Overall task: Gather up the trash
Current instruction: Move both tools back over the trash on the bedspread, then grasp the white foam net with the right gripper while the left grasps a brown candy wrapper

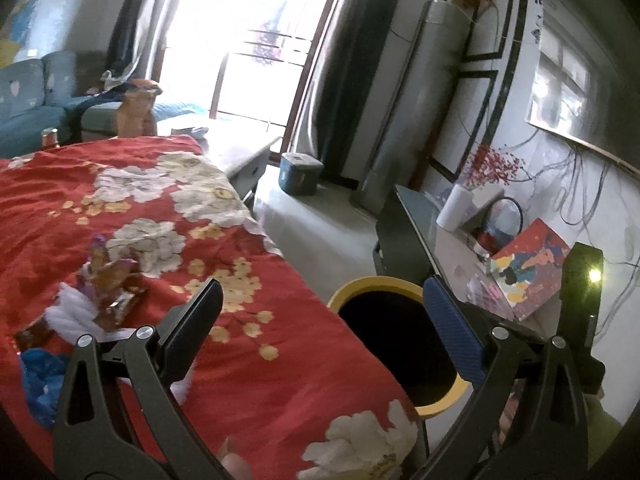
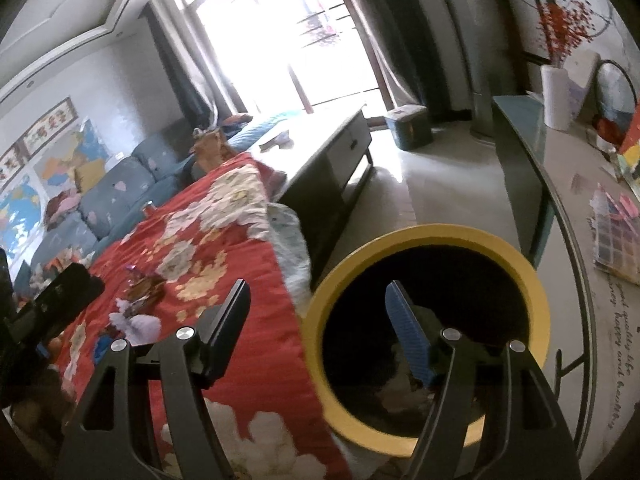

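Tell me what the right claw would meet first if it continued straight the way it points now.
Probably the dark inside of the round yellow-rimmed trash bin: the open, empty right claw points down at its mouth beside the red flowered blanket. Depth is unclear.

Looks like we're in someone's living room: blue sofa along the wall, maps pinned above it, big curtained window, low TV cabinet, and a red floral quilt over the surface beside a yellow-rimmed bin.
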### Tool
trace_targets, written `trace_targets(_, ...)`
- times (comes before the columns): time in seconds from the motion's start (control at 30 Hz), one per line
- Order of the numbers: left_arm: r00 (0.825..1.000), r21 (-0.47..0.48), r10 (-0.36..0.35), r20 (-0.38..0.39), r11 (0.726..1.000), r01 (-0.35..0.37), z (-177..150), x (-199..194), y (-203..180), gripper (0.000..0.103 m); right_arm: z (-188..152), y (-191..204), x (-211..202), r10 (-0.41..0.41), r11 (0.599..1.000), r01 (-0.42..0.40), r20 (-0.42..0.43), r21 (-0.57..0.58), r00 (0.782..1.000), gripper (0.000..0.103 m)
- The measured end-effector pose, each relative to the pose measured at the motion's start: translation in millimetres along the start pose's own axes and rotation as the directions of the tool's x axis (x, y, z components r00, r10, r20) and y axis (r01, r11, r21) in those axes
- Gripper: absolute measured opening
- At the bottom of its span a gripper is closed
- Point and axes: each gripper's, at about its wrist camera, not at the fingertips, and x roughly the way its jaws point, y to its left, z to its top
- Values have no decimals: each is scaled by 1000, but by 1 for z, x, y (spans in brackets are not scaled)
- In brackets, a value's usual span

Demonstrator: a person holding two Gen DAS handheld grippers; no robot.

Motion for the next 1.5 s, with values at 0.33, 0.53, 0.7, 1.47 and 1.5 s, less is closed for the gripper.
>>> trace_targets(0.33, 998, -49, 52, 42, 998, -50, 3, -21, 31, 92, -5, 43, 6, 53, 995, -55, -30, -78, 998, 68)
trace_targets(0.53, 994, -81, 82, 67, 994, -76, 5, -32, 49, 92, -9, 67, 11, 83, 989, -90, -59, -121, 995, 68)
trace_targets(0.7, 991, -110, 106, 80, 989, -97, 6, -41, 65, 92, -14, 91, 17, 112, 979, -125, -86, -160, 990, 68)
trace_targets(1.47, 970, -218, 234, 60, 952, -216, 4, -56, 143, 92, -39, 176, 61, 204, 919, -264, -221, -291, 954, 68)
trace_targets(1.5, 970, -221, 238, 53, 950, -221, 4, -55, 147, 92, -40, 178, 64, 202, 918, -266, -228, -293, 952, 68)
